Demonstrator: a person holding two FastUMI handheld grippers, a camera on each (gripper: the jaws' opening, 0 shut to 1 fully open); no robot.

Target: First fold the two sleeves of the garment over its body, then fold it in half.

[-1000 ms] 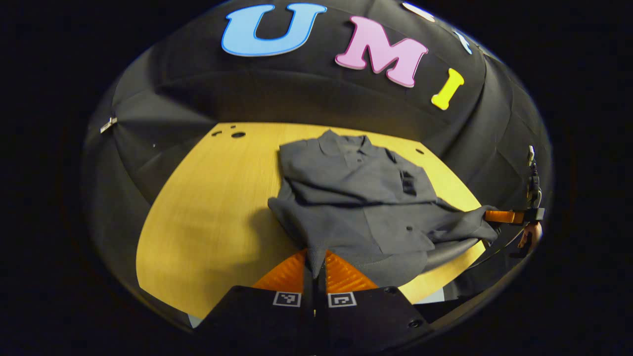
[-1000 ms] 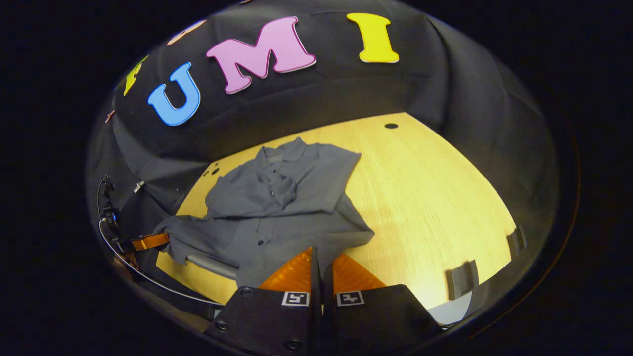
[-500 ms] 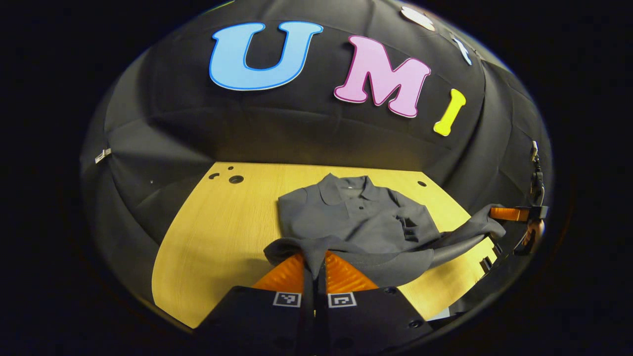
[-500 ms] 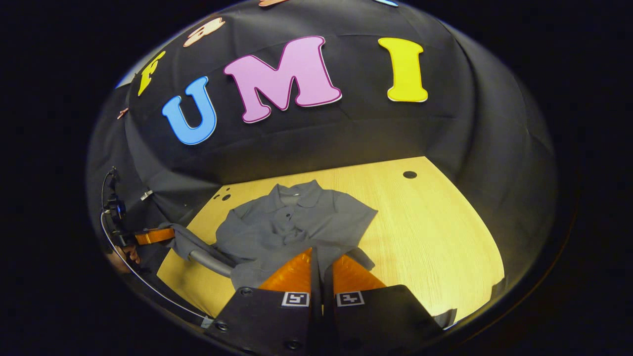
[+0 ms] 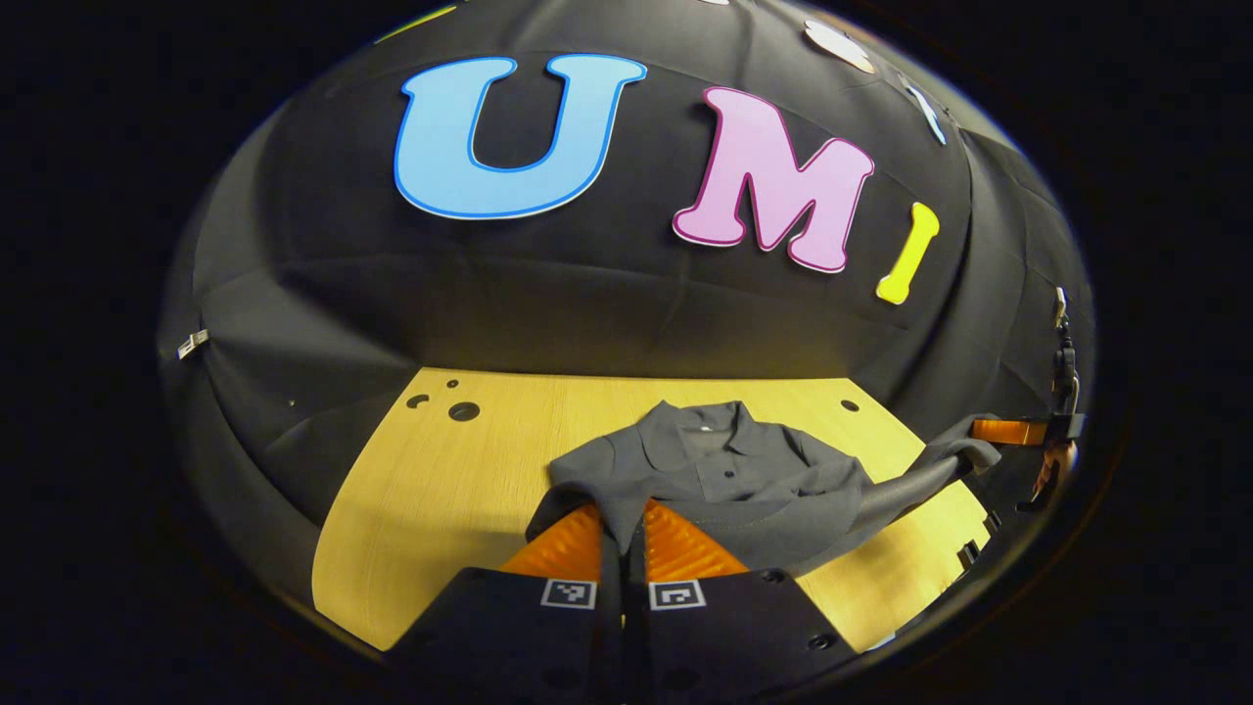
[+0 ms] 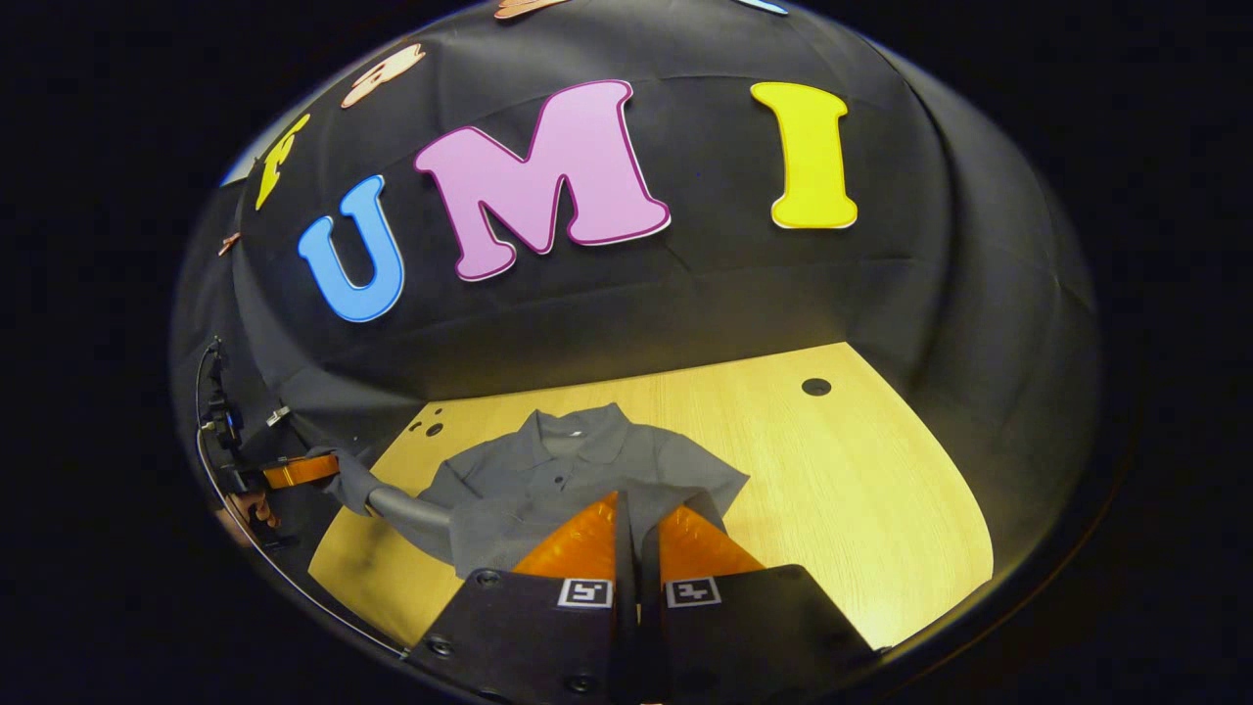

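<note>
- While the grey garment (image 5: 729, 480) lies on the yellow wooden table (image 5: 440, 470), its near hem is lifted off the wood and stretched between the two grippers.
- Seen from the left gripper view, the left gripper (image 5: 624, 524) has its two fingers pressed together on a corner of the hem, with a narrow strip of cloth running down between them.
- Ahead of those fingers the collar (image 5: 700, 431) and buttoned placket face up, and the body of the garment spreads from just beyond the fingertips towards the booth wall.
- Off to the right of those fingers the hem rises in a taut band to the other gripper, which shows small at the table's edge with a hand (image 5: 1052, 468) behind it.
- Seen from the right gripper view, the right gripper (image 6: 636, 519) also has its fingers closed on the hem, the cloth caught in the slit between them.
- Beyond these fingers the garment's collar points away, with bare table to the right of them, where a dark round hole (image 6: 815, 386) sits in the wood.
- To the left of these fingers the raised hem curves in a rolled edge towards the left gripper at the far side.
</note>
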